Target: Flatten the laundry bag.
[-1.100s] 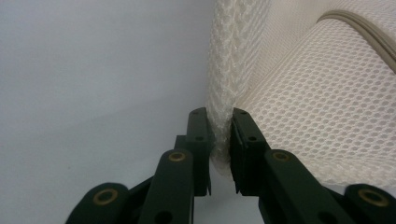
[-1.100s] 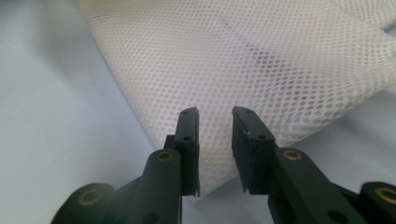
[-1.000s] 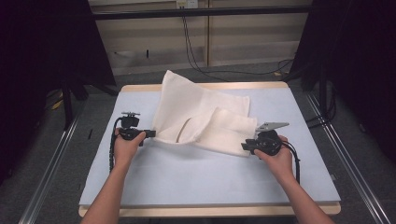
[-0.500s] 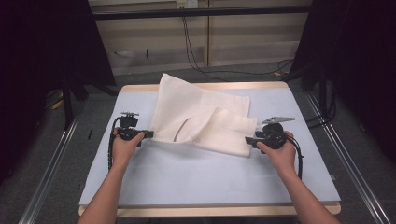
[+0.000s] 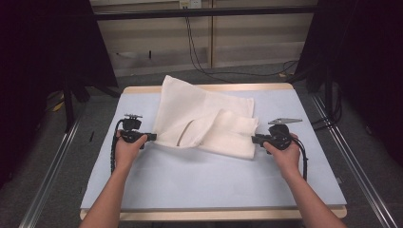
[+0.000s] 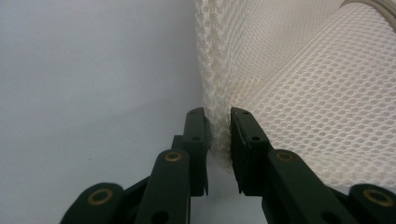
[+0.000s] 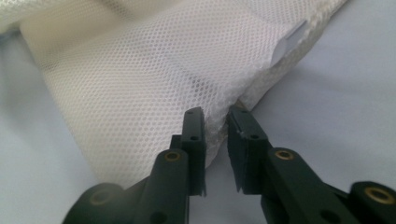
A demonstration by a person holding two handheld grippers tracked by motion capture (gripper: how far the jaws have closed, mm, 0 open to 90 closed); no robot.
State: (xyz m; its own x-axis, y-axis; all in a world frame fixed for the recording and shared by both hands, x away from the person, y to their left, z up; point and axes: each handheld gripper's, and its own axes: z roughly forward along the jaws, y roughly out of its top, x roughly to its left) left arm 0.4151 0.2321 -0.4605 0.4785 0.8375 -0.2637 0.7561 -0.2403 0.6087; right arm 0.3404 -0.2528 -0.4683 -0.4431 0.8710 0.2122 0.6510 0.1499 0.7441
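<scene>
Right hand-held gripper [image 5: 257, 139] just reclosed on honeycomb-mesh cloth [image 5: 204, 118]; left [image 5: 151, 137] pinches its edge.

place: lab | cues: black curtains [image 5: 43, 61]; metal rails [image 5: 361, 166]; padded table [image 5: 214, 180]; wall cables [image 5: 199, 52]

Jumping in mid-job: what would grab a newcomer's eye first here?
The cream mesh cloth, rumpled and partly folded across the middle of the pale blue table. Then the two black claws at its near corners: the left claw clamps the cloth's edge, and the right claw, just closing, pinches the opposite corner.
</scene>
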